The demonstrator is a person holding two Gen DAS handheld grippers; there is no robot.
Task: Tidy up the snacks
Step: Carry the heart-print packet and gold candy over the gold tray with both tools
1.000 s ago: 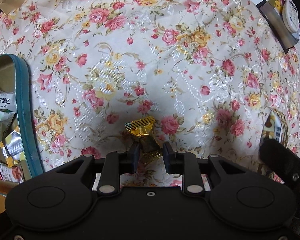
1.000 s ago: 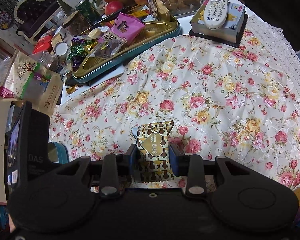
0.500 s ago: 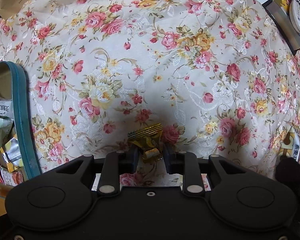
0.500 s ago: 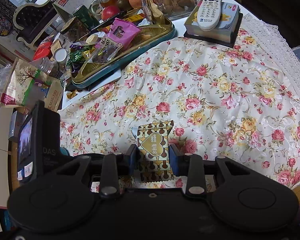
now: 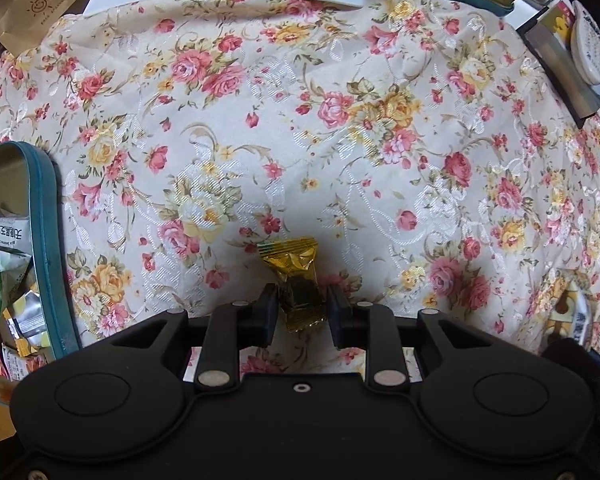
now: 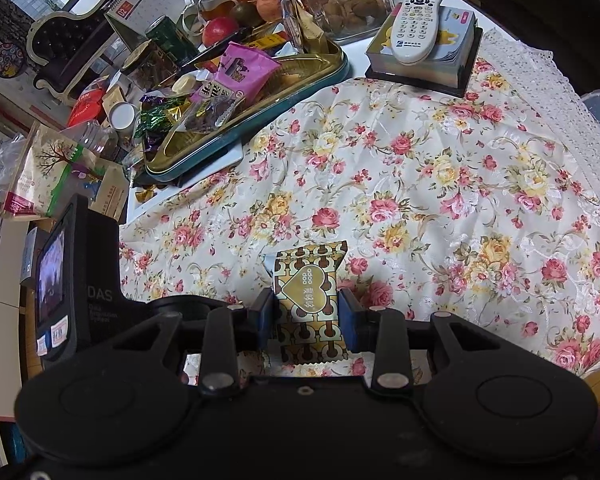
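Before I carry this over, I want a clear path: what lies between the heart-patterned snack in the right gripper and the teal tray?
Only bare floral tablecloth separates the heart-patterned snack from the teal tray, as the right wrist view shows.

Glossy gold foil candy wrapper lies on shiny woven floral cloth beside metal tin.

Heart-printed snack packet between tool pads

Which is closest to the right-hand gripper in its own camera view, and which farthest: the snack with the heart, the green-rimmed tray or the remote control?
1. Heart snack, between the right gripper's fingers.
2. Green-rimmed tray, farther back on the left.
3. Remote control, far back on the right, on a box.
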